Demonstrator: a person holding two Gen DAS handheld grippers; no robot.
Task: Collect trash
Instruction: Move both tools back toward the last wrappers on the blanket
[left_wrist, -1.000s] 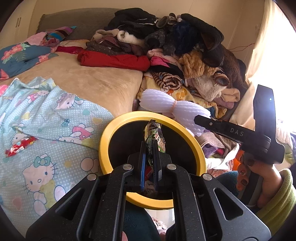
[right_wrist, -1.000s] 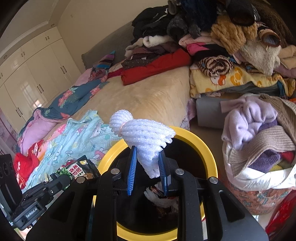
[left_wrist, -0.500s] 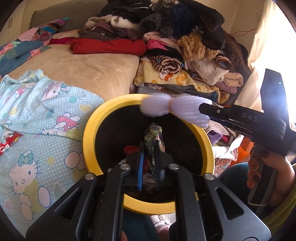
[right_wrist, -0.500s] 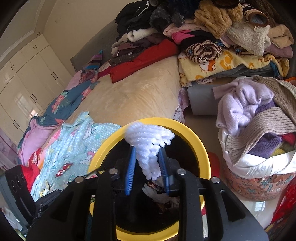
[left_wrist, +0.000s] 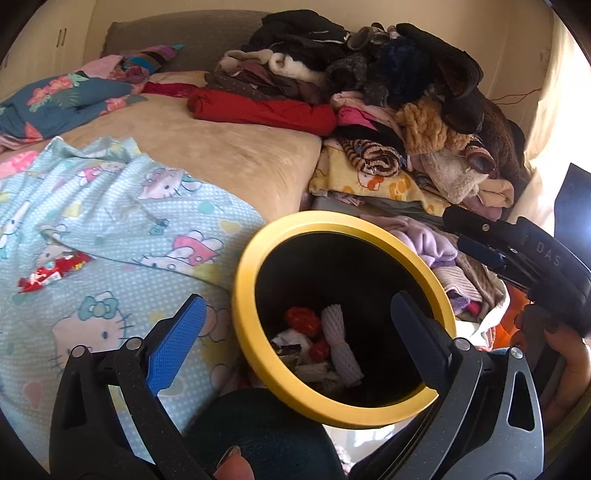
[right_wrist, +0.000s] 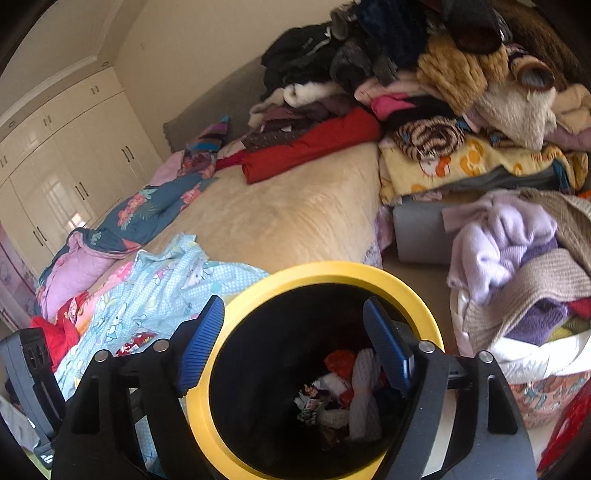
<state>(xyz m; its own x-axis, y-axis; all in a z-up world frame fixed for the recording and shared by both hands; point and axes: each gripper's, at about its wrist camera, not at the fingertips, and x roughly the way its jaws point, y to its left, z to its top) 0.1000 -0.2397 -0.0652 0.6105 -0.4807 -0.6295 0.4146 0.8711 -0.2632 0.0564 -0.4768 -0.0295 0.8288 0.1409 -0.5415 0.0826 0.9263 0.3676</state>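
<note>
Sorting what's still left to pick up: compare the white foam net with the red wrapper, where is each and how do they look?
The white foam net lies inside the yellow-rimmed bin; the red wrapper lies outside it, on the Hello Kitty blanket. The net is a white ribbed roll; the wrapper is flat, crinkled and red. Neither is held by a gripper.

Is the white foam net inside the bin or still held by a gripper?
Inside. The white foam net lies at the bottom of the yellow-rimmed bin among other trash; the right gripper above is open and empty.
</note>
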